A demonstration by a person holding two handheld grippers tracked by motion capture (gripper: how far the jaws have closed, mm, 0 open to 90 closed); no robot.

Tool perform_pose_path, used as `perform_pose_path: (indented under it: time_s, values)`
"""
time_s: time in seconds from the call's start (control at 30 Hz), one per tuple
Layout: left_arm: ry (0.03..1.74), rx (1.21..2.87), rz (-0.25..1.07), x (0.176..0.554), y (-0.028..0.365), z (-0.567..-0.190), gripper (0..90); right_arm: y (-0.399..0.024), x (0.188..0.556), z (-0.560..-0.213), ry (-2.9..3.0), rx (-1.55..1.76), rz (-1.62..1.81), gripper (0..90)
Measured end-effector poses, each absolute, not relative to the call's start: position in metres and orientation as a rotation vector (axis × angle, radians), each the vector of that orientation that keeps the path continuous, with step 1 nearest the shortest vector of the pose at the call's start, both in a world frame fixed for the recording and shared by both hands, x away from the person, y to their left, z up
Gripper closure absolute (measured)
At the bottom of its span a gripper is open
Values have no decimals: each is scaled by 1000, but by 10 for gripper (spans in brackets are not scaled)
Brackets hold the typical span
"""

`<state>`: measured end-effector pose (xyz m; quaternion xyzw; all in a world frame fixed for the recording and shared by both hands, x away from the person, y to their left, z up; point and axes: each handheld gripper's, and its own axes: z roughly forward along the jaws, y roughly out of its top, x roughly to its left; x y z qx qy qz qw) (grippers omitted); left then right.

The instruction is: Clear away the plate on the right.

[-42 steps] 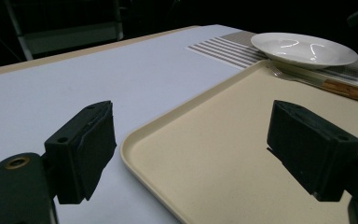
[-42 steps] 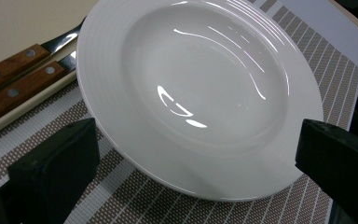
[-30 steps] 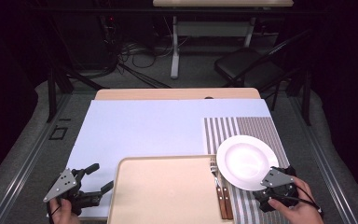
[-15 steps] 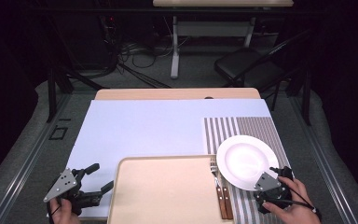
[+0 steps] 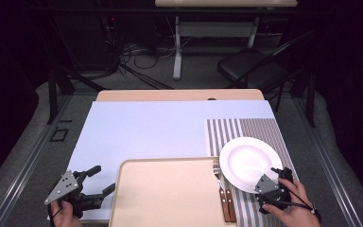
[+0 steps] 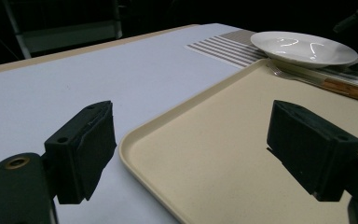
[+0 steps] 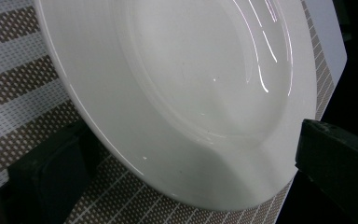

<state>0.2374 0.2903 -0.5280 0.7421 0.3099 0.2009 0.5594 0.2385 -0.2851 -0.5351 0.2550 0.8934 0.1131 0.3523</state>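
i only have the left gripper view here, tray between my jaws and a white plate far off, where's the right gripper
Observer: In the high view the right gripper sits at the near right edge of the white plate, low on the striped placemat.
Operator: is it holding the plate
Observer: Not clamped. In the right gripper view the jaws stand wide apart, one on each side of the plate's near rim.
Operator: whats that brown thing by the tray
Observer: From above, a fork and a wooden handle beside it lie between the tray and the plate.
Operator: and my own gripper from above
Observer: The left gripper is open at the tray's near left corner.
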Motion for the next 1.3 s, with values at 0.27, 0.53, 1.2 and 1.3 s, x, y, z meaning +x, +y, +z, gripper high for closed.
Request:
perform_pose_path:
  time_s: [0.27,0.53,1.2,1.3]
  values:
    - [734,1748,476,237,290,-528,155,-279,245,-542,2284,585,264,0]
    - [735,1748,476,237,290,-528,155,-277,250,-544,2281,575,253,0]
    - [733,1752,473,238,290,-528,155,-275,256,-545,2273,562,250,0]
    - [732,1752,473,238,290,-528,155,-276,256,-545,2277,565,259,0]
